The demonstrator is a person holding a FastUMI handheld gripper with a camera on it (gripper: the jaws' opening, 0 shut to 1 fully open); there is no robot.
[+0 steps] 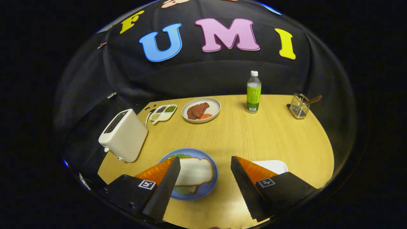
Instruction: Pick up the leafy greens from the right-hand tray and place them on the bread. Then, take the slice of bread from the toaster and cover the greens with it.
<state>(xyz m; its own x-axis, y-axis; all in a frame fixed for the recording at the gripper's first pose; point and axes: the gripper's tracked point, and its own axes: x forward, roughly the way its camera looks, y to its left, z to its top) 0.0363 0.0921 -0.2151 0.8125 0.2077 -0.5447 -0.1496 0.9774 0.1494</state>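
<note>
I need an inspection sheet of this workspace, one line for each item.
Surface: light wooden table.
Job's things: blue plate holds a bread slice lying over leafy greens; white toaster stands beyond it; white tray sits behind the right finger.
Clutter: meat plate, divided seed dish, green bottle, wire holder.
Grippers: gripper open, empty, above the blue plate.
Cables: dark cord behind the toaster.
Surroundings: black cloth wall.
</note>
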